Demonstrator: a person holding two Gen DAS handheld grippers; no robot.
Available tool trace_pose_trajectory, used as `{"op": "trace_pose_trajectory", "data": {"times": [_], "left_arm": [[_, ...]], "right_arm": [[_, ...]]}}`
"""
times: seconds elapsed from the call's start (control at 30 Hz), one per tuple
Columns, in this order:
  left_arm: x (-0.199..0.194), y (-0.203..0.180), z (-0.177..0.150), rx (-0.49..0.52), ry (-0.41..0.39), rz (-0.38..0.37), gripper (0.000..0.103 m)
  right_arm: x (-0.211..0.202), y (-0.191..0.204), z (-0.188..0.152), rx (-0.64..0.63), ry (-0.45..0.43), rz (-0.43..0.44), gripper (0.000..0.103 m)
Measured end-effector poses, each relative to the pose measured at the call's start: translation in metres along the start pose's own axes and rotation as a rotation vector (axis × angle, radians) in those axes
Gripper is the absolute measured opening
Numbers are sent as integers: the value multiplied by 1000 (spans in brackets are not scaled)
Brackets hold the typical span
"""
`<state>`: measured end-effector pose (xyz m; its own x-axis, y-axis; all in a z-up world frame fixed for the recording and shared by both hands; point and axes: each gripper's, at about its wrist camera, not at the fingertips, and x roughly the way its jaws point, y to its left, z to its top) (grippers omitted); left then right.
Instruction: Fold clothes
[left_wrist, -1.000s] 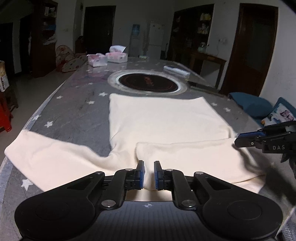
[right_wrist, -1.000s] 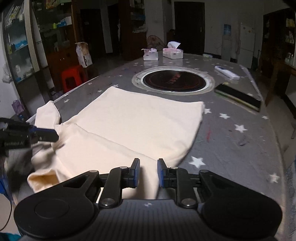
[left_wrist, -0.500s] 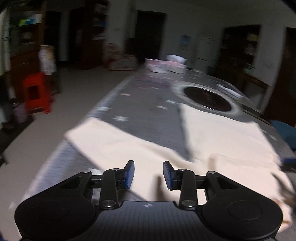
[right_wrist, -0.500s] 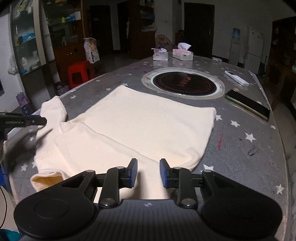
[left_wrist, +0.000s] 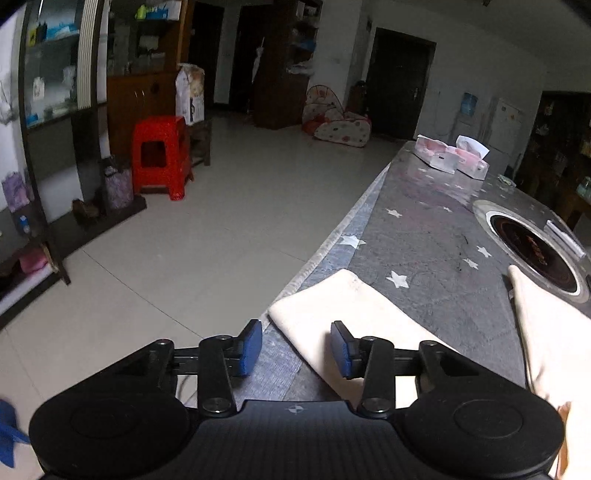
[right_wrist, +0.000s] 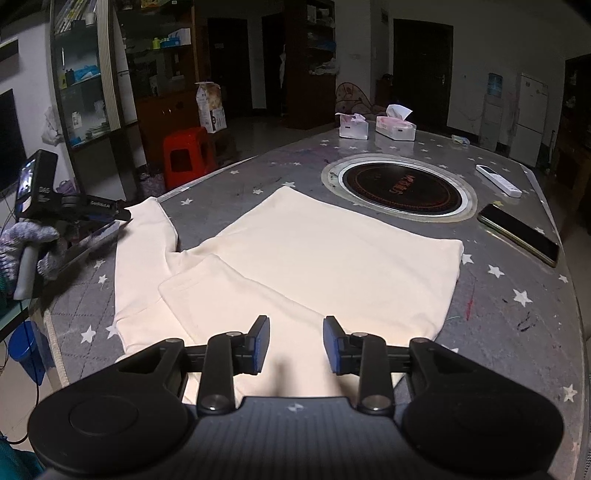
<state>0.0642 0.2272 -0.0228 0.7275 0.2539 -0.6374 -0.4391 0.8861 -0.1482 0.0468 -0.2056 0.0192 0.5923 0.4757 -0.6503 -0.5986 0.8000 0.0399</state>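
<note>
A cream long-sleeved garment (right_wrist: 332, 254) lies flat on the grey star-patterned table (right_wrist: 517, 314). Its right sleeve (right_wrist: 229, 295) is folded across the body. Its left sleeve (left_wrist: 343, 310) stretches out to the table's left edge. My left gripper (left_wrist: 295, 347) is open just above that sleeve's cuff end, holding nothing; it also shows in the right wrist view (right_wrist: 110, 221) at the sleeve tip. My right gripper (right_wrist: 294, 345) is open and empty over the near edge of the garment.
A round hotplate (right_wrist: 400, 186) is set into the table behind the garment. A phone (right_wrist: 517, 232) and a white remote (right_wrist: 498, 181) lie at the right. Two tissue boxes (right_wrist: 395, 127) stand at the far end. A red stool (left_wrist: 160, 160) stands on the floor to the left.
My left gripper swung left from the garment's middle to the outstretched sleeve end and opened wide. My right gripper opened wider and stayed over the near edge.
</note>
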Motion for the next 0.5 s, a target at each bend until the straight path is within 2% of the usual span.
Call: {"op": "trace_pose_trajectory", "data": {"times": [0.07,0.13,0.2,0.23,0.3,0.4,0.5], "left_arm": [[5,2,1,-18,-8,-4,40],[7,3,3,-26,-14,-6,30],[8,3,5,-29,-19,-12,14],[8,3,5,-31,-21,-15,11],[4,2,7,-42,-29,-38,7],[-14,-6,10,-52,-57,-109,6],[-38,-25,14,-26,-79,-224,6]], "right_arm": [[-1,0,-1,3,3,-2,31],[-1,0,-2,5,7,-2,32],[-2,0,-3,6,9,-2,32],[-2,0,-4,6,10,-2,32],[-3,-1,-5,13,9,-3,32],[-4,-4,-6,28,4,-5,32],[-6,-8,-8,51,-1,-4,32]]}}
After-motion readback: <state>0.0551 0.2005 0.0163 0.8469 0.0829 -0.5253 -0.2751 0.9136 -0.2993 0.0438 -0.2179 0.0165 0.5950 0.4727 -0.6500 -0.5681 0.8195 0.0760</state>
